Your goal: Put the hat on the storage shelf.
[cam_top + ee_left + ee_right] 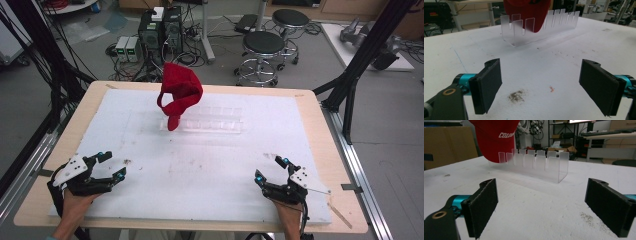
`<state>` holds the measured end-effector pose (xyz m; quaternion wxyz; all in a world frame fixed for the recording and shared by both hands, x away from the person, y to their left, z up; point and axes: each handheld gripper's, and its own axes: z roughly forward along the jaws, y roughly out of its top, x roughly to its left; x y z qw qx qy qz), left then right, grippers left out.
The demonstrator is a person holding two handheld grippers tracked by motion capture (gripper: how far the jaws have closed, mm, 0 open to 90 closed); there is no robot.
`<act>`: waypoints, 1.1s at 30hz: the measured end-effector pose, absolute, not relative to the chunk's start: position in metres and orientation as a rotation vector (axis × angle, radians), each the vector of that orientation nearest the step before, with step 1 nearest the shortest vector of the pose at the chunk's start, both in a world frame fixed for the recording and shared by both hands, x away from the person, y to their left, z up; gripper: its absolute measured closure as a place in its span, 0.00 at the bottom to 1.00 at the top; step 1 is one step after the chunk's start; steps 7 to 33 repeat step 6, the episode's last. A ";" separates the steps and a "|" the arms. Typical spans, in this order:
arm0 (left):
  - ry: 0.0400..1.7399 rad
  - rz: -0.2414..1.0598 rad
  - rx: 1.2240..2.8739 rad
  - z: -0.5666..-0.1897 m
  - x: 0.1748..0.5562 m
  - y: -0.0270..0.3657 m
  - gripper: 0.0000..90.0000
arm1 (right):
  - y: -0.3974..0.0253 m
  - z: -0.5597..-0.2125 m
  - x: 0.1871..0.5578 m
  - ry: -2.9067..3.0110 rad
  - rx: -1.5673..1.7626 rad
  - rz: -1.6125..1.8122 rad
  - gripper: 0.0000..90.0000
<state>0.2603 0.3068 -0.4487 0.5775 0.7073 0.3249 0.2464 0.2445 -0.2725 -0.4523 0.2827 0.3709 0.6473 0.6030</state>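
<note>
A red cap (179, 92) stands upright in the left end of a clear slotted acrylic rack (210, 122) at the table's middle back. From the left gripper view the cap (527, 13) rises behind the rack (541, 26); in the right gripper view the cap (496, 137) with white lettering sits at the rack's (536, 165) far-left end. My left gripper (111, 166) rests open near the front left corner. My right gripper (270, 169) rests open near the front right. Nothing lies between either pair of jaws.
A white foam sheet (200, 170) covers the wooden table (320, 115), with dirt smudges (517, 96) near the front. Behind the table stand stools (262, 55), computer towers (160, 30) and cables. Black frame posts (360, 65) flank the sides.
</note>
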 end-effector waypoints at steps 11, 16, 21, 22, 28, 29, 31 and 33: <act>0.759 0.591 1.649 -0.449 0.259 0.306 0.21 | -0.270 -0.452 0.244 1.738 0.979 1.588 0.11; 0.759 0.591 1.649 -0.449 0.259 0.306 0.21 | -0.270 -0.452 0.244 1.738 0.979 1.588 0.11; 0.759 0.591 1.649 -0.449 0.259 0.306 0.21 | -0.270 -0.452 0.244 1.738 0.979 1.588 0.11; 0.759 0.591 1.649 -0.449 0.259 0.306 0.21 | -0.270 -0.452 0.244 1.738 0.979 1.588 0.11; 0.759 0.591 1.649 -0.449 0.259 0.306 0.21 | -0.270 -0.452 0.244 1.738 0.979 1.588 0.11; 0.759 0.591 1.649 -0.449 0.259 0.306 0.21 | -0.270 -0.452 0.244 1.738 0.979 1.588 0.11; 0.759 0.591 1.649 -0.449 0.259 0.306 0.21 | -0.270 -0.452 0.244 1.738 0.979 1.588 0.11; 0.759 0.591 1.649 -0.449 0.259 0.306 0.21 | -0.270 -0.452 0.244 1.738 0.979 1.588 0.11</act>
